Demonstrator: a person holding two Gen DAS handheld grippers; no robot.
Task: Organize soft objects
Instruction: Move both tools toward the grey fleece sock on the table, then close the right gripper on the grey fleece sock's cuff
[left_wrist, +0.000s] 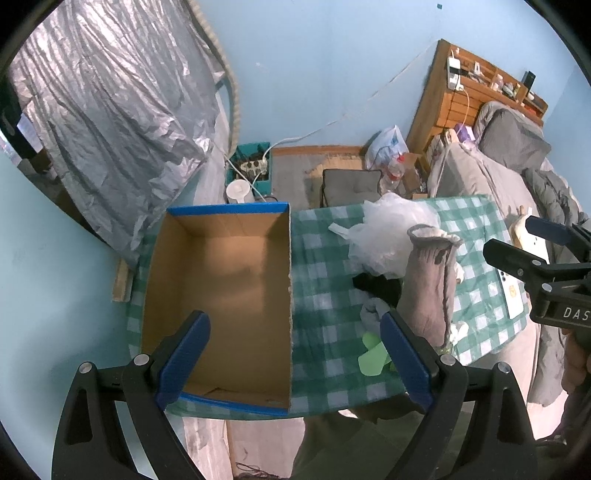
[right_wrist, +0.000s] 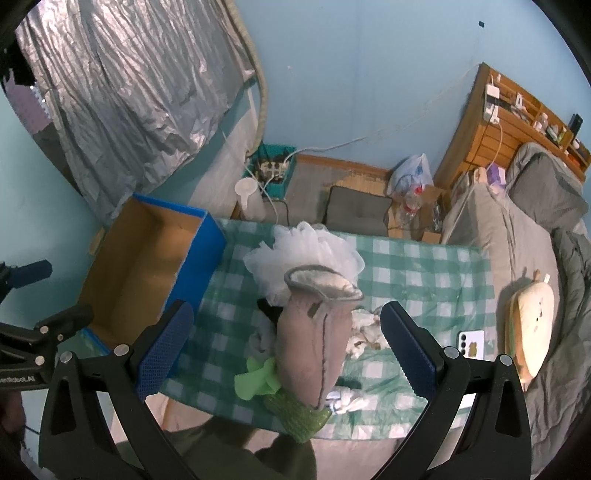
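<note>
An open cardboard box (left_wrist: 221, 280) with blue edges stands on the left of a green checked table (left_wrist: 325, 258); its inside looks bare. It also shows in the right wrist view (right_wrist: 147, 258). A pile of soft things lies in the table's middle: an upright grey-pink plush (right_wrist: 314, 339), a white mesh puff (right_wrist: 306, 251), a black item (left_wrist: 376, 286), green pieces (right_wrist: 258, 376) and white cloths (right_wrist: 365, 332). My left gripper (left_wrist: 295, 358) is open above the box's near right wall. My right gripper (right_wrist: 284, 347) is open around the plush without touching it.
A white phone (right_wrist: 471, 343) lies on the table's right part. A bed with grey bedding (right_wrist: 517, 236) and a toast-shaped pillow (right_wrist: 533, 325) stands to the right. A grey cushion (right_wrist: 358, 214), bottles and a teal crate (right_wrist: 273, 170) sit on the floor behind.
</note>
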